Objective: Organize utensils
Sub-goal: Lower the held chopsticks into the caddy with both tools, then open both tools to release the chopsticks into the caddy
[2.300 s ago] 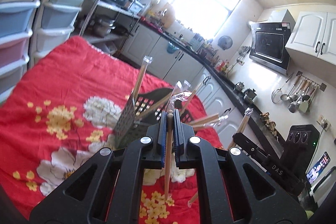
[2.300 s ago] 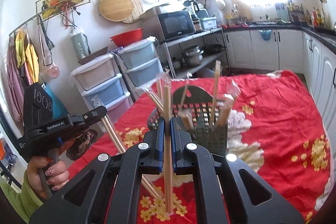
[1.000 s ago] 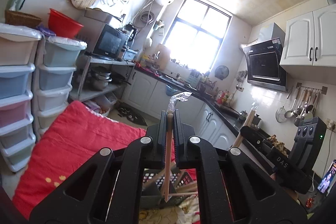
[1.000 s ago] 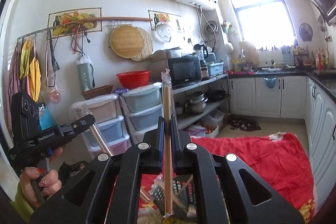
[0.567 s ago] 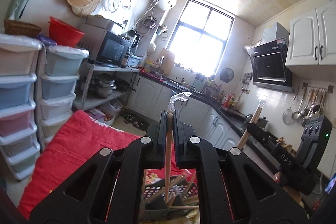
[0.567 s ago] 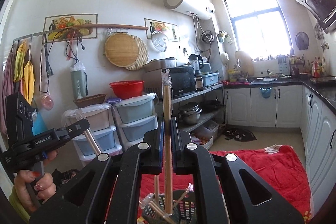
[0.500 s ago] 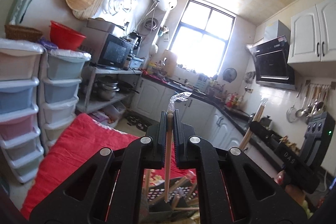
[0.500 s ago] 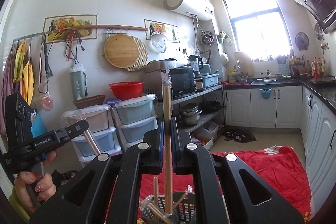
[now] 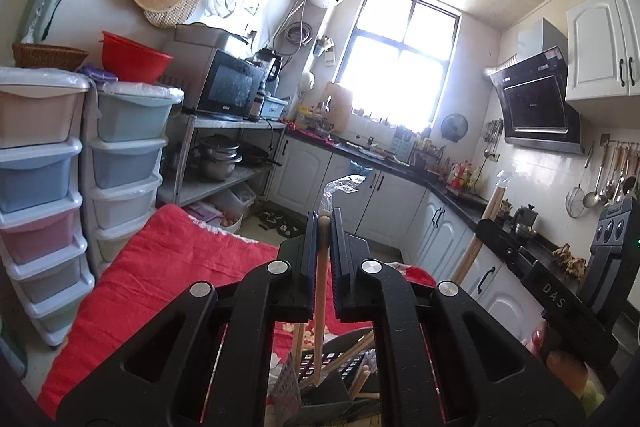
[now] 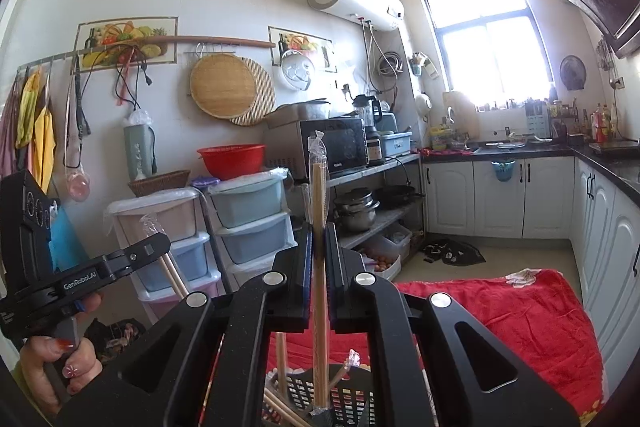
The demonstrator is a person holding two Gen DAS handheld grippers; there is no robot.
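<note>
My left gripper (image 9: 322,223) is shut on a plastic-wrapped pair of wooden chopsticks (image 9: 319,307), held upright with the lower end over the dark perforated utensil basket (image 9: 320,383). My right gripper (image 10: 318,235) is shut on another wrapped pair of chopsticks (image 10: 319,267), upright, its lower end inside the same basket (image 10: 348,399). The basket holds several wrapped chopsticks and stands on a red flowered cloth (image 9: 168,267). Each gripper shows in the other's view, the right one (image 9: 560,303) and the left one (image 10: 80,279).
Stacked plastic drawer units (image 9: 60,187) stand left of the red-covered table. A metal shelf with a microwave (image 9: 232,87) and pots is behind. White cabinets (image 10: 500,195) and a dark counter run along the far wall and right side.
Both grippers stay shut on their chopsticks and have lowered slightly toward the basket; over the longer span both tilted up from looking down at the table to a level view.
</note>
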